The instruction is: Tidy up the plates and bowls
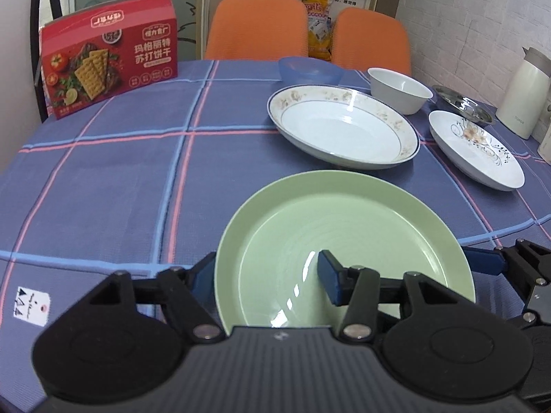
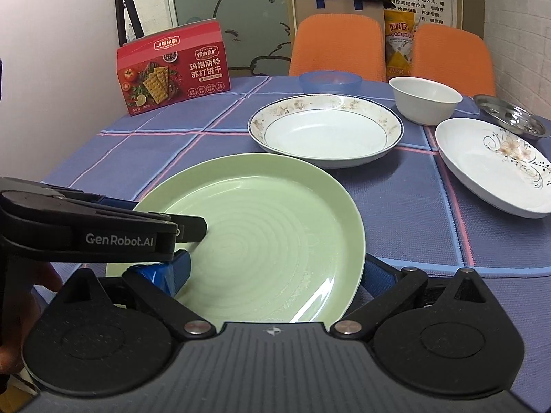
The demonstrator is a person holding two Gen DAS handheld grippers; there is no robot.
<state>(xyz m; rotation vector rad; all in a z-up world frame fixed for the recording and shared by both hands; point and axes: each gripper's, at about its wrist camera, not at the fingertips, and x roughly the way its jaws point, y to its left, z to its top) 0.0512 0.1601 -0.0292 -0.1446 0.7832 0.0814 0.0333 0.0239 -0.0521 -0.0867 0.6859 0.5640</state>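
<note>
A green plate [image 1: 344, 237] lies near the table's front edge; it also shows in the right wrist view [image 2: 261, 227]. My left gripper [image 1: 265, 272] straddles its left rim, one finger inside the plate, one outside. My right gripper [image 2: 275, 272] straddles its right rim the same way. Both sets of jaws are wide apart. Beyond it sit a floral-rimmed deep plate [image 1: 344, 127], a white bowl [image 1: 399, 89], a blue bowl [image 1: 310, 69], a flower-painted plate [image 1: 475, 148] and a steel dish [image 1: 461, 103].
A red cracker box [image 1: 110, 55] stands at the back left of the blue checked tablecloth [image 1: 120, 172]. A white kettle [image 1: 527, 93] stands at the right edge. Two orange chairs [image 1: 258, 24] are behind the table.
</note>
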